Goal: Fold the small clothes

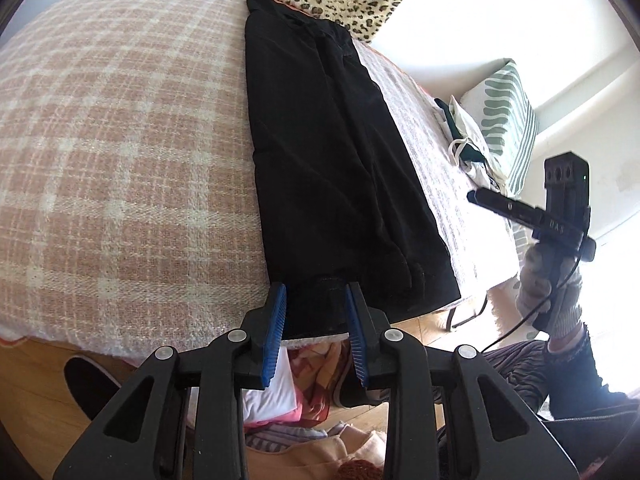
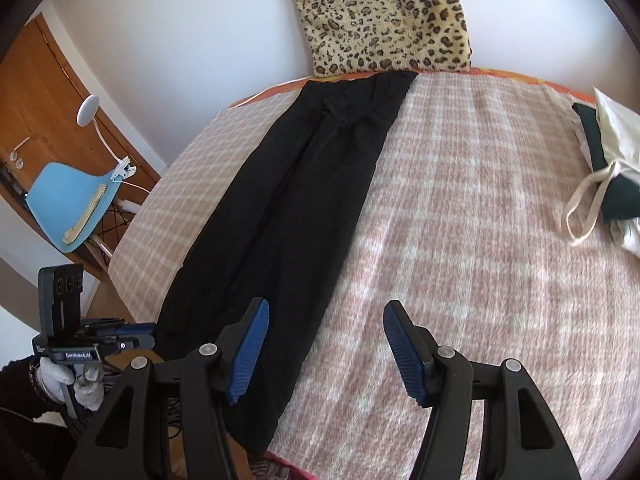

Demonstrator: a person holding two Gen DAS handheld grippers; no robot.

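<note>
A pair of black trousers [image 1: 324,152] lies flat and lengthwise on the pink checked blanket [image 1: 120,140], folded leg on leg, the waist at the far end. It also shows in the right wrist view [image 2: 296,208]. My left gripper [image 1: 316,320] is open, its blue pads on either side of the near hem at the bed's edge, not closed on it. My right gripper [image 2: 326,348] is open and empty above the blanket [image 2: 460,240], just right of the trousers' near end. The right gripper also shows in the left wrist view [image 1: 520,208].
A leopard-print cushion [image 2: 384,16] leans on the wall at the bed's far end. A cloth bag with dark clothes [image 2: 604,172] lies at the right edge. A striped pillow [image 1: 508,120] sits beyond. A blue chair [image 2: 76,196] stands left. Clothes [image 1: 304,400] lie on the floor.
</note>
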